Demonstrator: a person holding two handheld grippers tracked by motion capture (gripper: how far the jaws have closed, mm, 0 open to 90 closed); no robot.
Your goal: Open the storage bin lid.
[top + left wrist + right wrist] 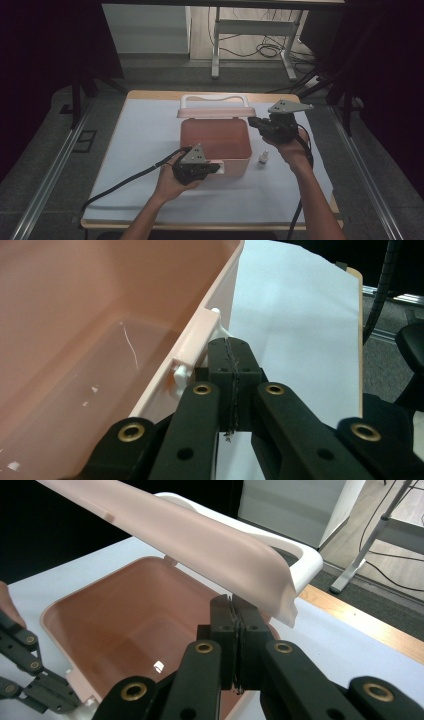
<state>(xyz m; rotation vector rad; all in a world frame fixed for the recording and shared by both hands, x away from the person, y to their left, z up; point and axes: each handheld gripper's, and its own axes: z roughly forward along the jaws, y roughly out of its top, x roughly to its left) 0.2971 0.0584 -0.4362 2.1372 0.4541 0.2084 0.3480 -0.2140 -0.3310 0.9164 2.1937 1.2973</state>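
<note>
An open pink storage box (pixel 215 142) sits mid-table (pixel 150 130). The left tool (pixel 231 357), clenched, rests against its front latch (pixel 182 371); the right tool (pixel 235 611), clenched, props the raised lid (pixel 200 540).

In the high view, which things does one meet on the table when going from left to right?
Left gripper → pink box → small white bottle → right gripper, held higher, at the box's raised lid.

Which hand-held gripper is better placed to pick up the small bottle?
Right. The right hand-held gripper is beside the small bottle at the pink box's right, while the left hand-held gripper stays at the front wall.
</note>
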